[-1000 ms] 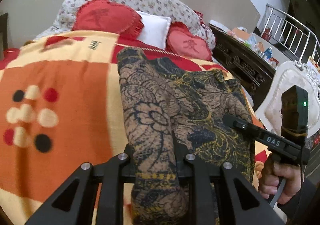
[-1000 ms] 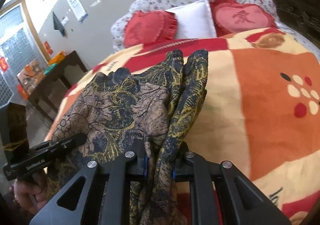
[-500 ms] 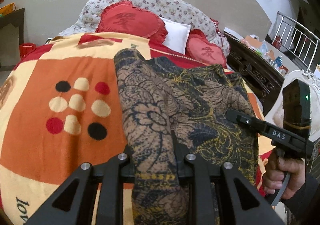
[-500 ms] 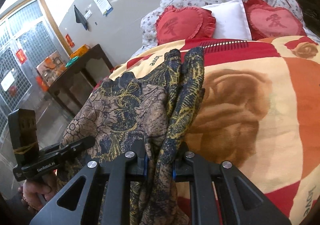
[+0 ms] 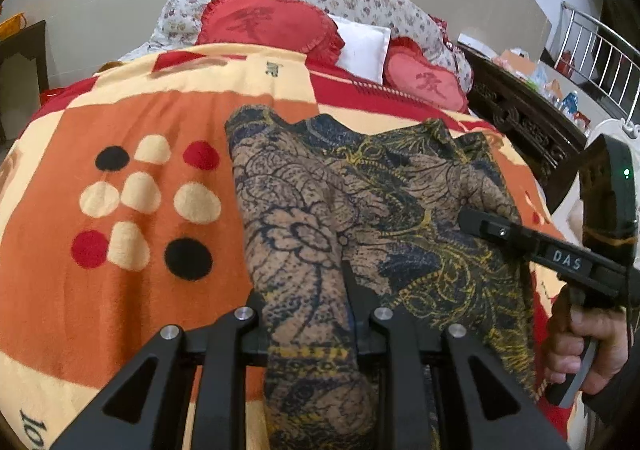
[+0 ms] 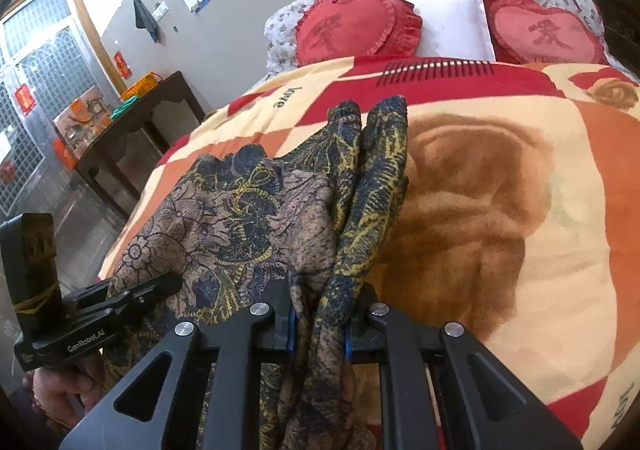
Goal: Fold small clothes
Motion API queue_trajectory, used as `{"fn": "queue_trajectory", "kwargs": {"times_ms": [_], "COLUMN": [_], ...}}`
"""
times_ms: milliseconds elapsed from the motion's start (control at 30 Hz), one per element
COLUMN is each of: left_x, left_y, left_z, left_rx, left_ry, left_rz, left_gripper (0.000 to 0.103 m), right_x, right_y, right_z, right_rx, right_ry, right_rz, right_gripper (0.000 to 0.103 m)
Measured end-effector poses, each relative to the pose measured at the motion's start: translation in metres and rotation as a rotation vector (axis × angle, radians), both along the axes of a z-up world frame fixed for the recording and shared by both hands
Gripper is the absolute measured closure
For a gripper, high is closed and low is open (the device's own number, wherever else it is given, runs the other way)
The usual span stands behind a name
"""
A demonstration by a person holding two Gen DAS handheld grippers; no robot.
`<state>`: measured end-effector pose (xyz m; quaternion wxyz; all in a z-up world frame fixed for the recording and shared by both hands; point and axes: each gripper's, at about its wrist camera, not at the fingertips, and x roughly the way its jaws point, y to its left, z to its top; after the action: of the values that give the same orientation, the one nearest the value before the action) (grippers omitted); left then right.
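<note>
The bed fills both views, spread with a blanket (image 5: 132, 122) in orange, cream and red blocks; one orange block carries a cluster of round spots: six cream, two red, two black. From the right wrist view the same blanket (image 6: 500, 210) shows a big brown printed figure and the word "love".

On top of it lies the one garment (image 5: 360, 186), a thin, soft fabric in tan, black and mustard yellow, printed with large flowers and curling vines. It's crumpled rather than flat, with a long bunched strip running along its left edge and a wider, wrinkled spread beside it. In the right wrist view the garment (image 6: 248, 210) lies on the blanket's left part, close to the bed's side, with two narrow ridges of cloth side by side along its right edge.

At the head of the bed: two red heart-shaped cushions, the left one (image 5: 268, 22) bigger in frame than the right one (image 5: 424, 82), with one white pillow (image 5: 360, 46) between them.

Two grippers, both busy. The left gripper (image 5: 308, 310) has its jaws clenched on the bunched left strip of the garment, cloth filling the gap and spilling toward the camera. The right gripper (image 6: 320, 314) is likewise clamped on the twin ridges at the garment's right edge. Each shows in the other's view, held by a bare hand (image 5: 580, 346).
</note>
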<state>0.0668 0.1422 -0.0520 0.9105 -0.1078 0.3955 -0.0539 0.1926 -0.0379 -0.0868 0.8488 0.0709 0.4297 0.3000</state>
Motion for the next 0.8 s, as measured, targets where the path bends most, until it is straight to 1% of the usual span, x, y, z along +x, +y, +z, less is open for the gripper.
{"fn": "queue_trajectory", "kwargs": {"times_ms": [100, 133, 233, 333, 367, 467, 533, 567, 600, 667, 700, 767, 800], "left_x": [0.004, 0.006, 0.011, 0.012, 0.011, 0.003, -0.008, -0.014, -0.021, -0.034, -0.041, -0.054, -0.059], "left_y": [0.005, 0.008, 0.019, 0.030, 0.032, 0.039, 0.041, 0.042, 0.043, 0.042, 0.040, 0.037, 0.037], "left_z": [-0.008, -0.011, -0.019, -0.020, -0.020, -0.019, -0.019, -0.019, -0.020, -0.021, -0.023, -0.026, -0.030], "left_rx": [-0.018, -0.028, -0.079, -0.123, -0.133, -0.169, -0.194, -0.216, -0.233, -0.259, -0.263, -0.275, -0.296], "left_ry": [0.016, 0.025, 0.063, 0.075, 0.079, 0.085, 0.090, 0.098, 0.108, 0.123, 0.133, 0.154, 0.169], "left_rz": [-0.001, 0.004, 0.009, 0.012, 0.015, 0.013, 0.001, -0.011, -0.022, -0.045, -0.052, -0.065, -0.067], "left_gripper": [0.074, 0.070, 0.063, 0.061, 0.059, 0.059, 0.059, 0.059, 0.059, 0.059, 0.059, 0.058, 0.058], "right_x": [0.001, 0.001, 0.003, 0.006, 0.007, 0.008, -0.002, -0.008, -0.017, -0.030, -0.038, -0.051, -0.057], "right_y": [0.000, 0.000, 0.000, -0.002, -0.004, -0.013, -0.022, -0.025, -0.030, -0.036, -0.042, -0.049, -0.051], "right_z": [-0.003, -0.004, -0.008, -0.013, -0.014, -0.013, -0.010, -0.010, -0.012, -0.018, -0.024, -0.032, -0.034], "right_rx": [-0.003, -0.005, -0.006, 0.008, 0.012, 0.039, 0.080, 0.096, 0.108, 0.126, 0.150, 0.207, 0.225], "right_ry": [0.003, 0.003, 0.013, 0.032, 0.043, 0.077, 0.093, 0.102, 0.123, 0.169, 0.218, 0.285, 0.306], "right_rz": [-0.004, -0.004, -0.005, -0.008, -0.013, -0.035, -0.019, -0.005, 0.015, 0.038, 0.047, 0.069, 0.076], "right_gripper": [0.077, 0.077, 0.077, 0.076, 0.075, 0.069, 0.064, 0.057, 0.053, 0.051, 0.048, 0.048, 0.047]}}
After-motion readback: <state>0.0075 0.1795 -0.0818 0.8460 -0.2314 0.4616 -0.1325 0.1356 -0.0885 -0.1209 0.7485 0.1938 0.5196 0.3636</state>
